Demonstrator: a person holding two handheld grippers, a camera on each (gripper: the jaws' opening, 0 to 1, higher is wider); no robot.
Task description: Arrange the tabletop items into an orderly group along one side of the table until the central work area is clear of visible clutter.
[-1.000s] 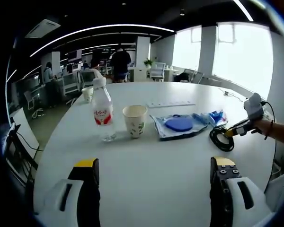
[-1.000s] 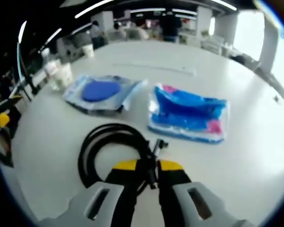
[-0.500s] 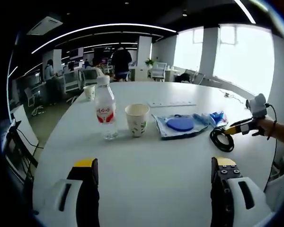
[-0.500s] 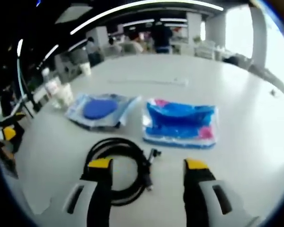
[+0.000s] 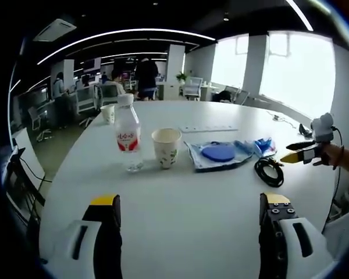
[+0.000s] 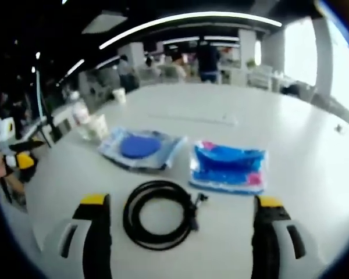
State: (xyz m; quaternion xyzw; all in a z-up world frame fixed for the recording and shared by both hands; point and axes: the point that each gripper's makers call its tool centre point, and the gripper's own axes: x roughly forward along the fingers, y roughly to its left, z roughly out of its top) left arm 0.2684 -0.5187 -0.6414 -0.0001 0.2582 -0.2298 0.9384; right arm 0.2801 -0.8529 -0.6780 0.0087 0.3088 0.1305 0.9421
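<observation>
Black coiled cable (image 6: 160, 214) lies in the row with pouches, paper cup (image 5: 166, 147) and water bottle (image 5: 127, 135); left gripper (image 5: 189, 202) and right gripper (image 6: 179, 204) gape wide, both empty.

White table (image 5: 180, 215) carries bottle (image 5: 127, 141), cup (image 5: 166, 148), 2 blue packets (image 6: 142, 148) (image 6: 230, 168), coiled cable (image 6: 160, 213).

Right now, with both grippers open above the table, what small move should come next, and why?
Probably bring the right gripper forward over the blue packet and grasp it. The black cable coil already lies released between its open jaws, while the packet sits just beyond, beside the pouch with the blue disc. The left gripper is open too, holding nothing.
</observation>
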